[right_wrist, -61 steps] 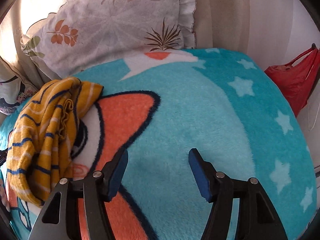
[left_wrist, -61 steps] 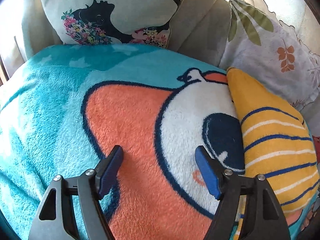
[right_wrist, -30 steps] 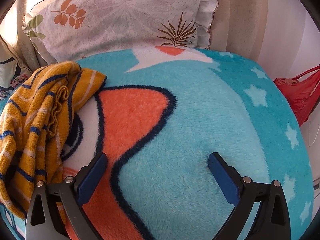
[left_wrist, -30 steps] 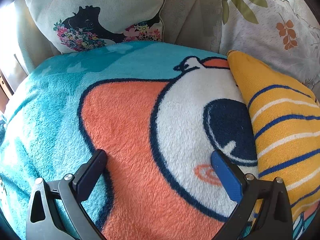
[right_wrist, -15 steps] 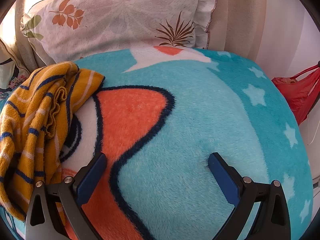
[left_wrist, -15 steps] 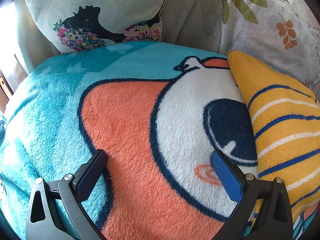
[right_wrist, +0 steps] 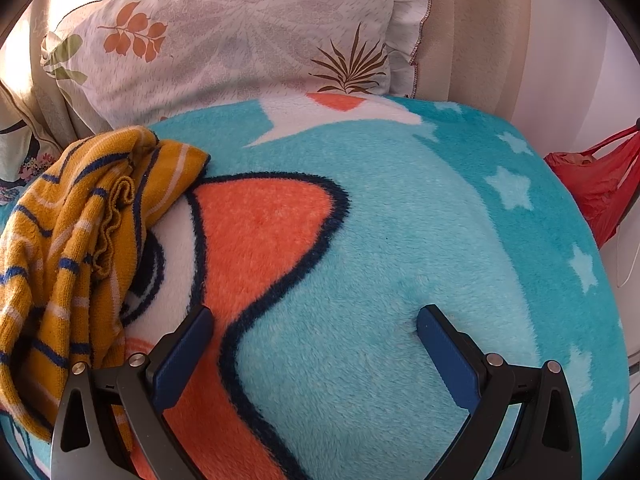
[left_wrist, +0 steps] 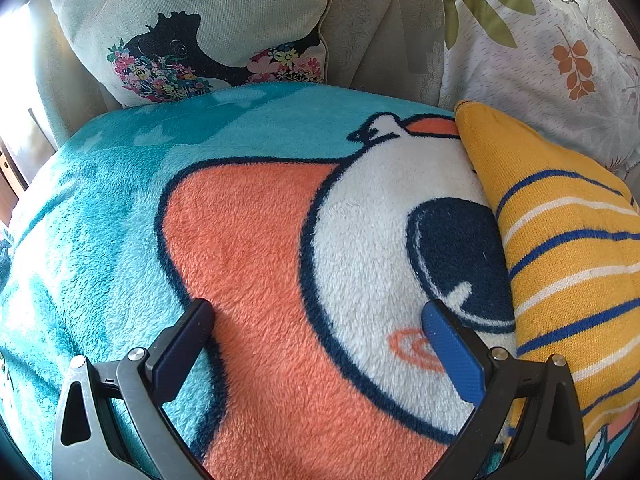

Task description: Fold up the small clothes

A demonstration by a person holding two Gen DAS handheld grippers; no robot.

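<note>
A small yellow knit garment (left_wrist: 560, 248) with blue and white stripes lies folded on a fleece blanket (left_wrist: 248, 240) with a teal, orange and white cartoon print. In the right wrist view the garment (right_wrist: 72, 248) sits bunched at the left, its ribbed edge showing. My left gripper (left_wrist: 316, 312) is open and empty, low over the blanket, with the garment just right of its right finger. My right gripper (right_wrist: 314, 318) is open and empty, low over the blanket (right_wrist: 400, 240), with the garment to its left.
A cushion with a black figure and flowers (left_wrist: 208, 40) and a leaf-print pillow (left_wrist: 540, 52) lean against the beige sofa back. The leaf pillow (right_wrist: 240, 40) also shows behind the blanket in the right wrist view. A red plastic bag (right_wrist: 592, 184) hangs at the right.
Both grippers opened wider between two and one second ago and shifted slightly forward over the blanket. In the last second nothing has visibly moved.
</note>
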